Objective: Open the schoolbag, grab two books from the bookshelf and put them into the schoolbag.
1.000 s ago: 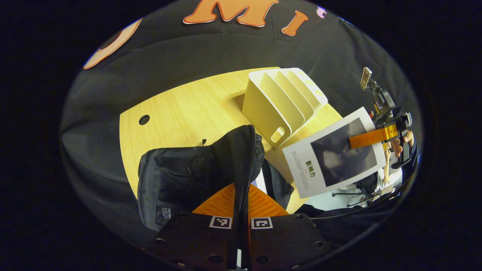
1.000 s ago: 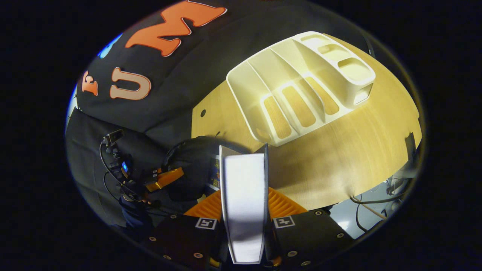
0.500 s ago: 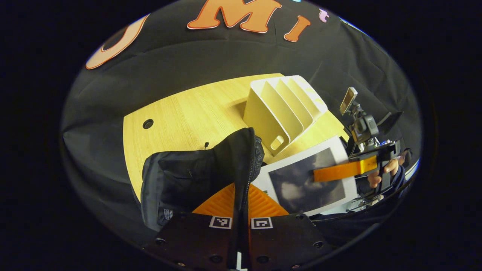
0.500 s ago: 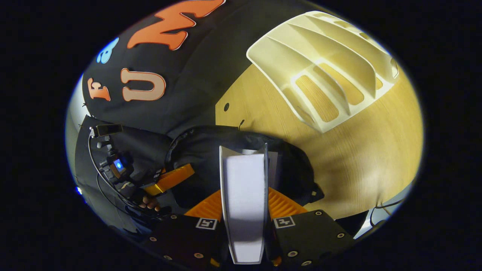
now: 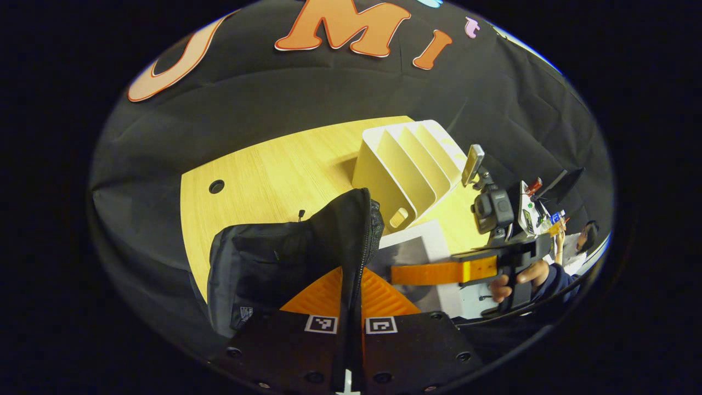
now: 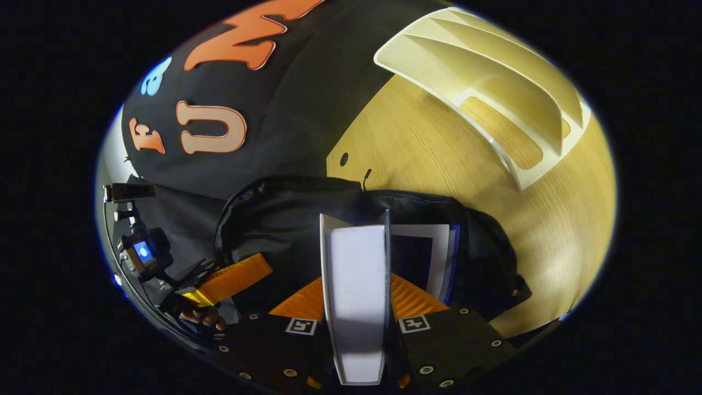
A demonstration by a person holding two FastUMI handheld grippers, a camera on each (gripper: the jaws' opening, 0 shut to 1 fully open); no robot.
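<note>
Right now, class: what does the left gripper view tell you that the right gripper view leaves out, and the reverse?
Left gripper view: the left gripper clamped on the schoolbag rim, and the dark cover of the book held over it. Right gripper view: that book's page edge between the fingers of the right gripper, and a second book already inside the open bag. Both: schoolbag, bookshelf, table.

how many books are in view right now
2: one book held in the right hand-held gripper over the schoolbag; another book already inside it. More may be hidden.
</note>
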